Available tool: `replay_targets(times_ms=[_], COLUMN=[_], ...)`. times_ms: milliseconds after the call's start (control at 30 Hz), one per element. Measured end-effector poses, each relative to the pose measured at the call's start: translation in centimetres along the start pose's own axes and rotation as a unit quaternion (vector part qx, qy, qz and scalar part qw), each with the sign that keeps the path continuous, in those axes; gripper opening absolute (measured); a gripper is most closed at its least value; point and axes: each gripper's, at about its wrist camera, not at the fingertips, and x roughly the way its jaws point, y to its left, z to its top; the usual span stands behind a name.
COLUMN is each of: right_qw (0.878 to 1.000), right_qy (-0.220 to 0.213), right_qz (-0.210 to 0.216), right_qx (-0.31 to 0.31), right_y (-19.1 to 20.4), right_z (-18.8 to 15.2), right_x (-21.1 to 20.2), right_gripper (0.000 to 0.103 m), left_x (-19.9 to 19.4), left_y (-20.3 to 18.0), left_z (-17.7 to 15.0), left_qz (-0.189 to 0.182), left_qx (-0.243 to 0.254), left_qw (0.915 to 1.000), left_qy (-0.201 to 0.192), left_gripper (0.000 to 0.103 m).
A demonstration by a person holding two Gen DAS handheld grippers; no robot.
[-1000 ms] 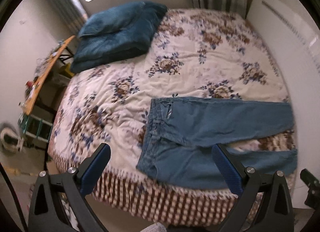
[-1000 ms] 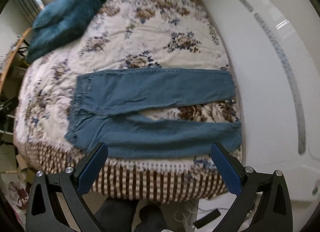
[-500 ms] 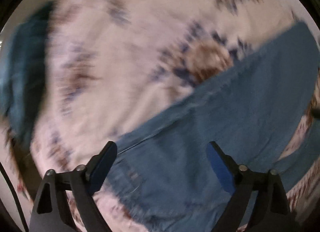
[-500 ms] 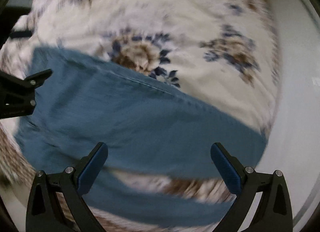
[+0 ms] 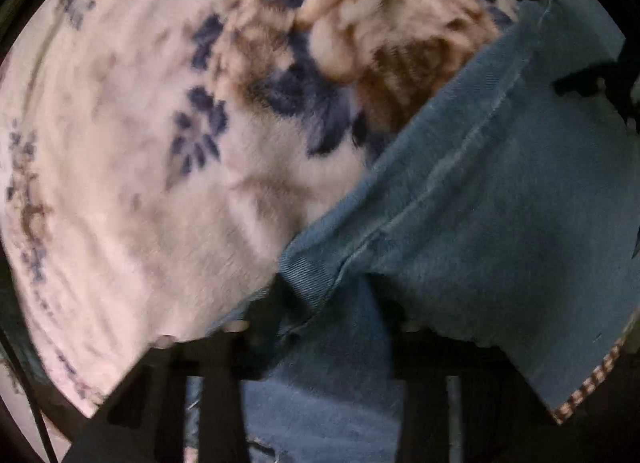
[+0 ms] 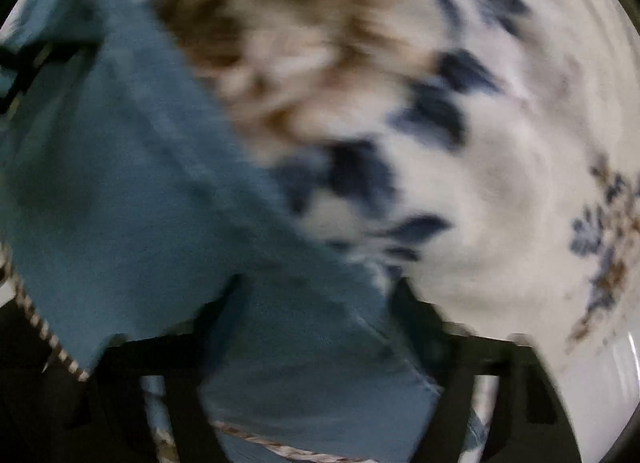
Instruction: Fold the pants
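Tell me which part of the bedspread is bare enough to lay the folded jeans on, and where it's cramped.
Bare floral bedspread runs along the far edge of the jeans, in front of the left gripper; the right wrist view shows the same open spread past the hem end. It is cramped on the near side, where denim fills both the left and the right gripper, up to the checked border.

pants (image 5: 500, 203) lie on bedspread (image 5: 140, 183); left view: pants right, bedspread left; right view reversed.
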Motion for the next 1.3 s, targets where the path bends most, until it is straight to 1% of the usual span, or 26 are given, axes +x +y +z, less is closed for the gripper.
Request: replay_targets(times_ms=[33, 67, 100, 133, 267, 367, 433, 533, 567, 600, 633, 700, 767, 800, 867, 900, 933, 967, 1000, 1067, 1133, 1167, 1200, 1233, 1267, 1300], right_qw=[1.000, 1.000, 1.000, 0.999, 0.996, 0.992, 0.989, 0.984, 0.982, 0.980, 0.978, 0.975, 0.973, 0.972, 0.971, 0.970, 0.971, 0.970, 0.969, 0.971, 0.971, 0.971, 0.970, 0.968, 0.965, 0.960], right_qy=[-0.005, -0.011, -0.016, -0.020, -0.071, -0.107, -0.124, -0.146, -0.155, -0.162, -0.167, -0.172, -0.163, -0.158, -0.145, -0.137, -0.133, -0.124, -0.118, -0.099, -0.093, -0.090, -0.087, -0.087, -0.092, -0.101], right_qz=[-0.006, -0.016, -0.024, -0.028, -0.020, -0.016, -0.024, -0.032, -0.031, -0.033, -0.033, -0.031, -0.014, -0.003, 0.008, 0.013, 0.014, 0.012, 0.009, 0.009, 0.004, 0.001, 0.007, 0.013, 0.029, 0.064], right_qx=[-0.009, -0.014, -0.010, -0.006, 0.043, 0.066, 0.077, 0.100, 0.107, 0.113, 0.119, 0.136, 0.161, 0.173, 0.191, 0.199, 0.200, 0.207, 0.215, 0.216, 0.222, 0.223, 0.228, 0.233, 0.243, 0.255], right_y=[0.3, 0.7, 1.1, 1.4, 2.2, 3.0, 3.7, 6.2, 7.6, 8.7, 9.9, 11.6, 14.2, 16.0, 19.3, 21.2, 22.1, 23.6, 24.7, 25.8, 26.8, 27.1, 27.1, 27.1, 27.0, 27.0], right_z=[-0.3, -0.8, -1.5, -2.0, -5.6, -8.9, -10.7, -14.0, -15.6, -17.2, -18.8, -18.2, -18.9, -20.1, -21.8, -22.5, -22.6, -22.8, -22.8, -22.6, -22.5, -22.5, -22.5, -22.6, -23.0, -23.6], right_x=[-0.2, -0.4, -0.4, -0.4, -2.0, -3.5, -4.6, -5.9, -6.3, -6.4, -6.9, -8.5, -7.8, -7.4, -5.0, -3.6, -2.6, -1.0, 0.5, 2.8, 4.7, 5.4, 5.7, 5.7, 5.4, 4.8], right_gripper=[0.042, 0.034, 0.020, 0.014, 0.010, 0.009, 0.009, 0.009, 0.009, 0.009, 0.009, 0.009, 0.009, 0.009, 0.009, 0.009, 0.009, 0.009, 0.009, 0.009, 0.012, 0.014, 0.016, 0.026, 0.039, 0.075], left_x=[-0.3, -0.8, -1.3, -1.7, -3.5, -6.3, -8.4, -11.4, -11.6, -10.6, -11.1, -11.3, -10.5, -9.8, -8.0, -6.5, -4.9, -3.7, -2.3, -0.3, 1.2, 1.6, 1.8, 1.7, 1.4, 0.7], left_y=[-0.5, -0.8, -1.0, -1.0, -0.6, 0.2, 0.3, -1.0, -2.0, -4.2, -5.3, -9.5, -12.4, -14.3, -17.2, -18.4, -19.4, -20.3, -21.1, -22.1, -22.7, -22.7, -22.9, -23.0, -23.2, -23.5], left_z=[-0.4, -0.7, -1.0, -1.4, -3.3, -5.4, -6.6, -9.6, -10.4, -10.7, -12.1, -14.9, -17.8, -19.3, -21.4, -22.1, -23.0, -23.4, -24.1, -24.5, -25.3, -25.4, -25.7, -26.0, -26.2, -26.6], left_qz=[0.012, 0.021, 0.022, 0.021, 0.004, -0.003, -0.003, -0.005, -0.012, -0.025, -0.038, -0.078, -0.101, -0.111, -0.126, -0.130, -0.138, -0.141, -0.145, -0.149, -0.154, -0.153, -0.150, -0.147, -0.144, -0.137], left_qx=[0.004, 0.008, 0.006, 0.002, -0.035, -0.077, -0.101, -0.144, -0.164, -0.187, -0.212, -0.245, -0.275, -0.285, -0.306, -0.325, -0.341, -0.350, -0.366, -0.377, -0.400, -0.406, -0.420, -0.434, -0.440, -0.442], left_qw=[0.9999, 0.9997, 0.9995, 0.9992, 0.9971, 0.9926, 0.9885, 0.9789, 0.9743, 0.9694, 0.9638, 0.9552, 0.9476, 0.9455, 0.9395, 0.9338, 0.9280, 0.9247, 0.9182, 0.9139, 0.9033, 0.9007, 0.8949, 0.8886, 0.8865, 0.8862], left_qy=[-0.005, -0.012, -0.024, -0.034, -0.068, -0.095, -0.112, -0.145, -0.154, -0.157, -0.158, -0.147, -0.128, -0.113, -0.087, -0.075, -0.060, -0.048, -0.038, -0.023, -0.019, -0.017, -0.009, -0.006, -0.009, -0.019], left_gripper=[0.017, 0.013, 0.010, 0.009, 0.007, 0.007, 0.006, 0.006, 0.006, 0.006, 0.006, 0.006, 0.006, 0.006, 0.006, 0.006, 0.006, 0.006, 0.006, 0.006, 0.010, 0.012, 0.017, 0.017, 0.021, 0.029])
